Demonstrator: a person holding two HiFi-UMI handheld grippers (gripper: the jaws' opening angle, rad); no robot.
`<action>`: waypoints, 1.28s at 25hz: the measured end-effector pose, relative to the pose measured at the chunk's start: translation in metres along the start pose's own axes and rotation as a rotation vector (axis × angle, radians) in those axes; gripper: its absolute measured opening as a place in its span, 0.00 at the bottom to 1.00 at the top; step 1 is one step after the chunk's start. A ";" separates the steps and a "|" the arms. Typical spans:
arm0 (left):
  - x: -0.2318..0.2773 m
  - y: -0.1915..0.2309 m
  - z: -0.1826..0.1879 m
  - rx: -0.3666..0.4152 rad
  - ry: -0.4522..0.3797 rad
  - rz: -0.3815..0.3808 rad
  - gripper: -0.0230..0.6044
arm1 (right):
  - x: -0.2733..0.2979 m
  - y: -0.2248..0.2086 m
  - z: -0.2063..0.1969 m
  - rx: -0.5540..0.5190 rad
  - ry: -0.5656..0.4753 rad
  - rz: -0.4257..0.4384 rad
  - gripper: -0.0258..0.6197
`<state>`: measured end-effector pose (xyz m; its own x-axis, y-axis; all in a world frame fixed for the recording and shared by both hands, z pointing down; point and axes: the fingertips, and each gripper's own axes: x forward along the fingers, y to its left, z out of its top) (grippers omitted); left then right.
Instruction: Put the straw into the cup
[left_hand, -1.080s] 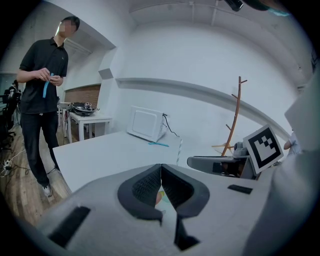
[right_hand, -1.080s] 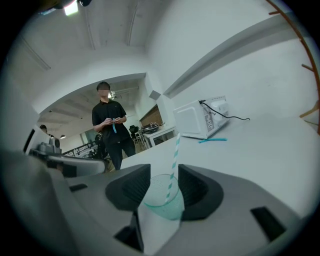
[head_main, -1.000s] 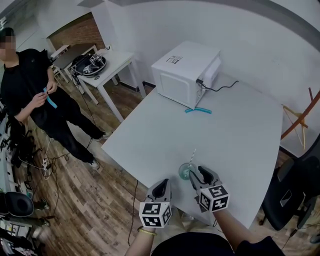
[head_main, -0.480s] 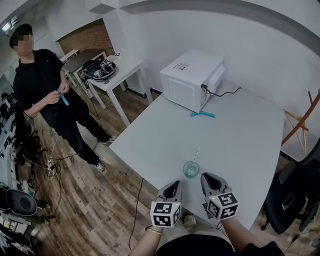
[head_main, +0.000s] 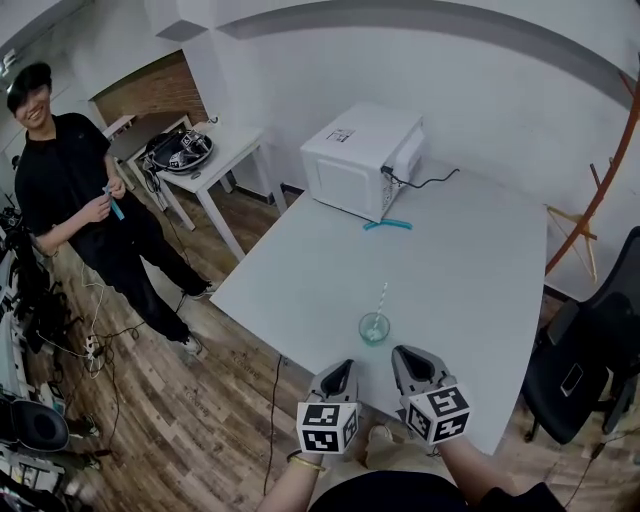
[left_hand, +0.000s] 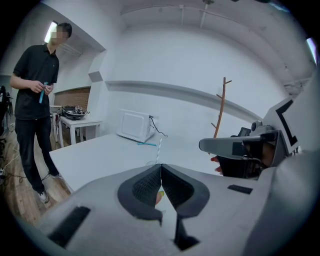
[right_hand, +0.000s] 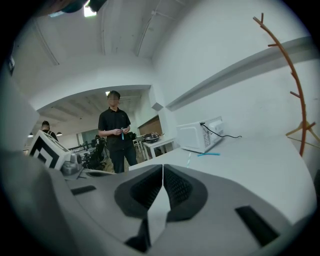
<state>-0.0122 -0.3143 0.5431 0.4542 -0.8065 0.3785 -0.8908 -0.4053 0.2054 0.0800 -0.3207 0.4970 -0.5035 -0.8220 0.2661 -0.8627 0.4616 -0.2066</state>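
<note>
A clear cup (head_main: 374, 328) stands on the white table (head_main: 470, 270) near its front edge, and a striped straw (head_main: 381, 298) leans up out of it. My two grippers hover side by side just short of the cup, touching nothing. The left gripper (head_main: 345, 366) is shut and empty; in its own view the pads (left_hand: 150, 182) meet, with the straw (left_hand: 158, 149) rising beyond them. The right gripper (head_main: 401, 353) has just been closing and is shut with nothing between its jaws; its own view (right_hand: 163, 166) shows the straw (right_hand: 189, 159) far ahead.
A white microwave (head_main: 362, 158) sits at the table's far side with a teal strip (head_main: 387, 225) in front of it. A person (head_main: 70, 190) stands on the wooden floor to the left, beside a small white table (head_main: 215, 140). A black chair (head_main: 590, 350) is at the right.
Both grippers have drawn back from the cup toward me and risen a little. The right gripper's jaws, open beside the cup a second ago, have closed. Cup and straw stay put.
</note>
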 end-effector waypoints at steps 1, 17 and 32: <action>-0.005 -0.001 0.000 0.004 0.001 -0.004 0.07 | -0.004 0.004 0.000 0.003 -0.002 -0.003 0.09; -0.085 -0.018 -0.022 0.003 -0.001 -0.052 0.07 | -0.075 0.069 -0.012 0.002 -0.034 -0.057 0.08; -0.116 -0.035 -0.040 0.006 0.003 -0.083 0.07 | -0.112 0.093 -0.031 0.009 -0.044 -0.071 0.08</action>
<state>-0.0331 -0.1891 0.5279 0.5263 -0.7689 0.3631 -0.8503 -0.4730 0.2307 0.0548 -0.1757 0.4769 -0.4385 -0.8664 0.2388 -0.8955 0.3990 -0.1970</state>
